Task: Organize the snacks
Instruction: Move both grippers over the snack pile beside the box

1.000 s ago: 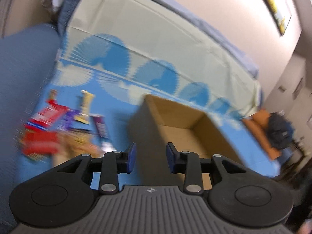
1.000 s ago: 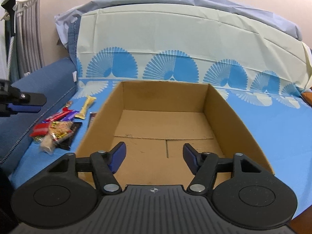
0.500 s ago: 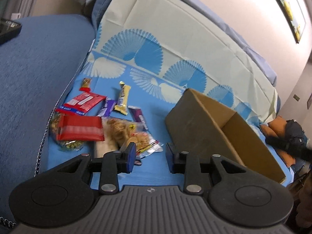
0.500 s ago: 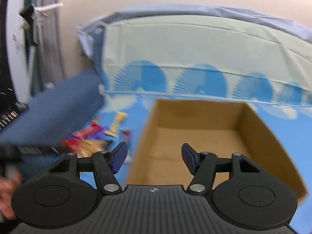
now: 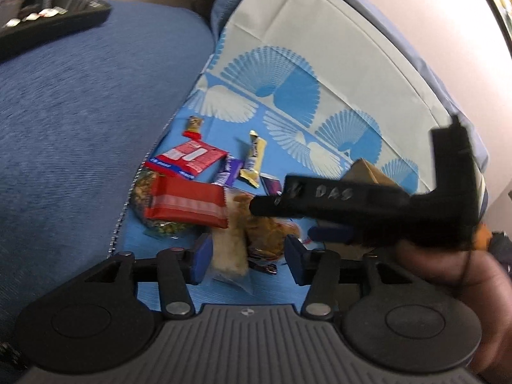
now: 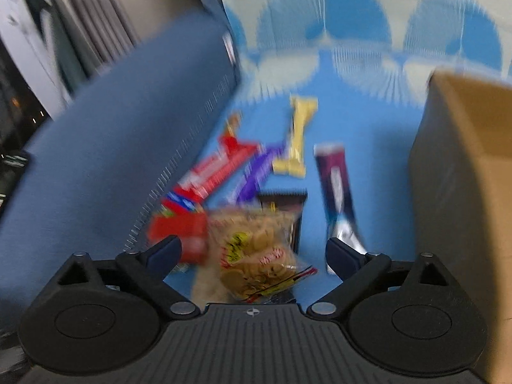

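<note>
Several snacks lie on the blue fan-print cloth: a red pack [image 5: 185, 204], a red-and-white pack [image 5: 188, 160], a yellow bar [image 5: 254, 160], a purple bar [image 5: 228, 172]. My left gripper [image 5: 248, 262] hovers low over the pile, jaws opening, with a pale snack bag [image 5: 228, 249] between the fingers but not pressed. My right gripper [image 6: 252, 254] is opening wide over a clear cookie bag [image 6: 256, 249], not gripping it. Its black frame [image 5: 352, 204], held by a hand [image 5: 448, 272], crosses the left wrist view. The cardboard box [image 6: 464, 176] stands to the right.
A blue sofa armrest [image 5: 80, 96] borders the snacks on the left, with a dark flat object [image 5: 48, 22] on top. The pale cloth-covered backrest [image 5: 320, 48] rises behind. A dark purple bar [image 6: 336, 185] lies between the pile and the box.
The right gripper swung left from above the box to above the snack pile and opened wider. The left gripper sank closer to the snacks and opened; the right gripper now crosses its view.
</note>
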Motion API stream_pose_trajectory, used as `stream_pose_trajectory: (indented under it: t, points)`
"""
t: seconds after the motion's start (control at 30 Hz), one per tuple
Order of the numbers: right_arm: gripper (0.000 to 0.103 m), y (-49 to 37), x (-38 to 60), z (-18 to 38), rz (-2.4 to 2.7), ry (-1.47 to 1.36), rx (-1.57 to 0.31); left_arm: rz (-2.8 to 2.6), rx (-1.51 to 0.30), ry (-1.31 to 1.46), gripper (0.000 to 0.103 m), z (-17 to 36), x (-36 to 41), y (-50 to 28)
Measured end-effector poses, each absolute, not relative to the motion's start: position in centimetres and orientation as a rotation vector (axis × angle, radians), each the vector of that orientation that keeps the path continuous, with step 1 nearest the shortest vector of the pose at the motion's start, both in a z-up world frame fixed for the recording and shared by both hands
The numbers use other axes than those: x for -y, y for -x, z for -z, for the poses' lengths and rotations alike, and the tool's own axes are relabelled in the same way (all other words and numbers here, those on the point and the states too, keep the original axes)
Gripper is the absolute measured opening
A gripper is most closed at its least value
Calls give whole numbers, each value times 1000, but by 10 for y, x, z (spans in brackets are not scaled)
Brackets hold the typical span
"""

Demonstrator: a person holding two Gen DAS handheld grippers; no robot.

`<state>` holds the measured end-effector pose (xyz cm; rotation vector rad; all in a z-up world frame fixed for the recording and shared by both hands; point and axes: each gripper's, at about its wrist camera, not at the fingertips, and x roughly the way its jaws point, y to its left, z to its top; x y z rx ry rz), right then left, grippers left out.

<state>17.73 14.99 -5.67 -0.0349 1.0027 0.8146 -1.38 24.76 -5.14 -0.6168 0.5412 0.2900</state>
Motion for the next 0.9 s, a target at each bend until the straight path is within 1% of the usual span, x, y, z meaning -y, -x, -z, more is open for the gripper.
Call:
stream_pose_trajectory:
  t: [0.07,0.13,0.23,0.33,0.5,0.67,0.8,0.9]
  points:
    - [94,-181,-156,70,-805,38,-1035,-285,-542,625,59,53,-251,13]
    - [76,-184,-157,77,-807,39,-1057,-286,-550,603,60,52,-249,11]
    - [72,-183,-147,76,-830,13,-1061,-290,-557,608,61,53,-250,9]
    - [72,-180,-133,71,-834,19,-1031,-292,-558,609,61,53,-249,9]
    - [71,-156,-91,41,-808,54,-950,-305,-568,609,62,54,-249,8]
    - [72,-87,-57,16,-813,149,-841,-330,-607,595,62,57,-248,0]
    - [72,-47,-44,30,-859,152,-827,-356,-674,581,62,62,-249,-12]
    - [72,-35,-43,53,-872,160,-859,-368,-705,568,62,66,-250,-21]
